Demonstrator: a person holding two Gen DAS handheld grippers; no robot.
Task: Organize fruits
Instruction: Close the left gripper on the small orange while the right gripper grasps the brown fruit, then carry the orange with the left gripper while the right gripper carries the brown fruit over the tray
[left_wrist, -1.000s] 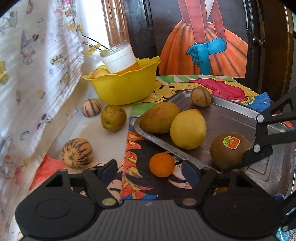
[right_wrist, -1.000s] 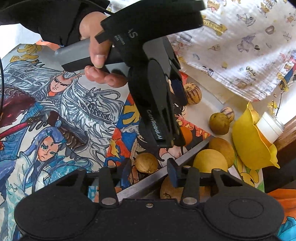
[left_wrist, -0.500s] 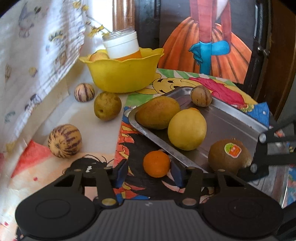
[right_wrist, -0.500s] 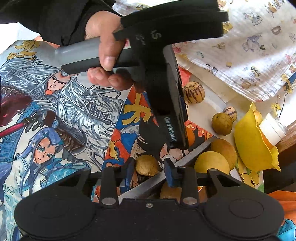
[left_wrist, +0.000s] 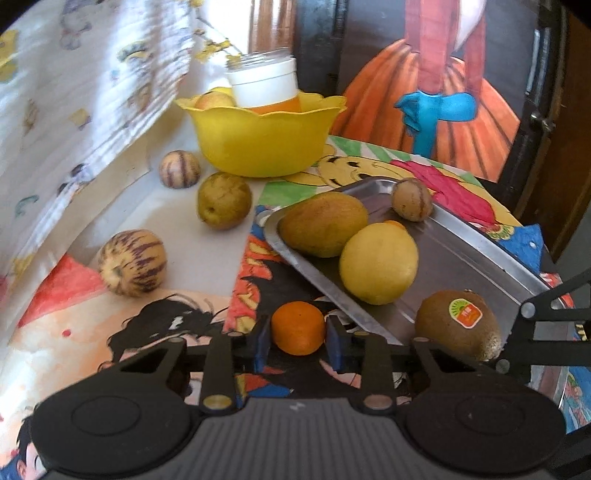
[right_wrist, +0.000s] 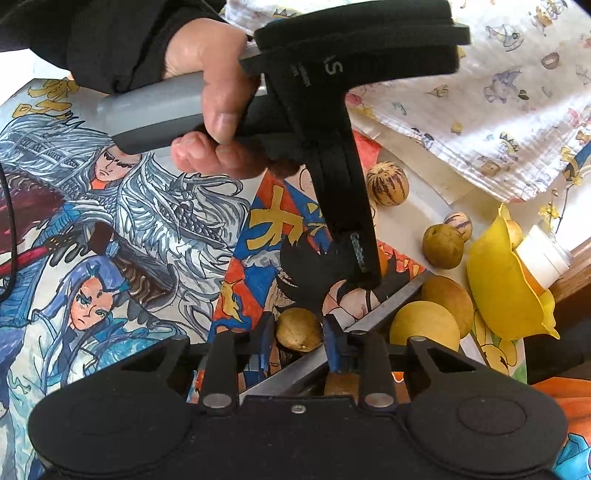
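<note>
In the left wrist view a small orange (left_wrist: 298, 328) lies on the painted mat just outside the steel tray (left_wrist: 480, 251). My left gripper (left_wrist: 298, 342) is shut on the orange, a blue pad against each side. The tray holds a mango (left_wrist: 323, 223), a lemon (left_wrist: 378, 262), a small striped fruit (left_wrist: 412, 199) and a stickered kiwi (left_wrist: 458, 325). In the right wrist view my right gripper (right_wrist: 300, 341) is shut on a small round brown fruit (right_wrist: 299, 329) beside the tray's edge (right_wrist: 384, 306). A hand (right_wrist: 214, 92) holds the left gripper (right_wrist: 369, 273) above it.
A yellow bowl (left_wrist: 262, 140) with a white-lidded jar (left_wrist: 264, 83) stands at the back. Two striped melons (left_wrist: 131, 262) (left_wrist: 180, 170) and a brown pear (left_wrist: 223, 201) lie loose to the left. A printed cloth (left_wrist: 74, 92) hangs along the left side.
The left jaws closed onto the orange and the left gripper rolled a little. The right jaws narrowed onto the small brown fruit. The right gripper kept its place.
</note>
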